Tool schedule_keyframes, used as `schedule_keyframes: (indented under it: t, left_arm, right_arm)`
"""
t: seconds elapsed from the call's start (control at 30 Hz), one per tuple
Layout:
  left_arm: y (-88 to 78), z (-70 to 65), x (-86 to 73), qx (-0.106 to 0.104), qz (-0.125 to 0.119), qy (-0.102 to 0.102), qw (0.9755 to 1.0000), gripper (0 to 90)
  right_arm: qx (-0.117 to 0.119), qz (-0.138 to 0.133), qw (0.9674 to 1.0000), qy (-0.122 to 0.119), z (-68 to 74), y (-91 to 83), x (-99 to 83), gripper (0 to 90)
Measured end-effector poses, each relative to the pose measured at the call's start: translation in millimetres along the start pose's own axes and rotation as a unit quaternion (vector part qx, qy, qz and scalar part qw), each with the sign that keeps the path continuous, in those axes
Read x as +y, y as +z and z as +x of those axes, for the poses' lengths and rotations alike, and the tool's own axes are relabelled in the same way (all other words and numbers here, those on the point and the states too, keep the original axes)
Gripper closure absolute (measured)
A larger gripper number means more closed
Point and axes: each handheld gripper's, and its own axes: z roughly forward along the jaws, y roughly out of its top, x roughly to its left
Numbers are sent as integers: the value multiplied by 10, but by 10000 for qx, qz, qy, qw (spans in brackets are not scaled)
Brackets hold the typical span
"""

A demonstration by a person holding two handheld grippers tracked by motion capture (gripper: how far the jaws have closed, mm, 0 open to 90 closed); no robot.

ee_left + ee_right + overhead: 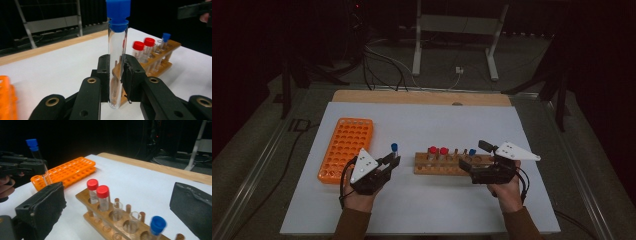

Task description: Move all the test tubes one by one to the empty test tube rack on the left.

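My left gripper (394,160) is shut on a clear test tube with a blue cap (117,62) and holds it upright above the white tabletop, between the orange rack (346,147) and the wooden rack (447,165). The wooden rack holds two red-capped tubes (92,184) at its left end, a few uncapped tubes, and one blue-capped tube (157,225) near its right end. My right gripper (474,156) stands open at that right end. Its pads (47,200) are wide apart, with the rack seen between them and nothing gripped.
The white sheet (432,120) covers the table, with a wooden strip (422,96) along the far edge. The orange rack's holes look empty. Cables (382,65) and a metal stand's legs (417,55) are on the floor beyond the table.
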Motion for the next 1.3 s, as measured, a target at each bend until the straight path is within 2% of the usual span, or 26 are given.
schedule_keyframes:
  t: [0.27,0.5,0.77,0.9,1.0,1.3]
  left_arm:
    - [-194,253,-12,229,-163,-87,9996,773]
    - [-289,422,-81,530,-177,-170,9983,772]
    - [-311,551,-181,907,-35,-141,9958,772]
    - [-313,614,-230,1032,4,-205,9944,772]
    - [-317,641,-264,1151,96,-172,9932,772]
    - [-359,702,-346,1317,185,-268,9908,771]
  right_arm:
    - [-182,-98,9997,104,-100,-118,-5,1]
    - [-259,-89,9996,78,-121,-146,-10,1]
    - [-261,-96,9996,68,-130,-169,-17,2]
    - [-253,-83,9996,74,-135,-177,-23,2]
    - [-250,-89,9996,78,-138,-183,-29,2]
    - [-265,-83,9995,136,-151,-210,-45,2]
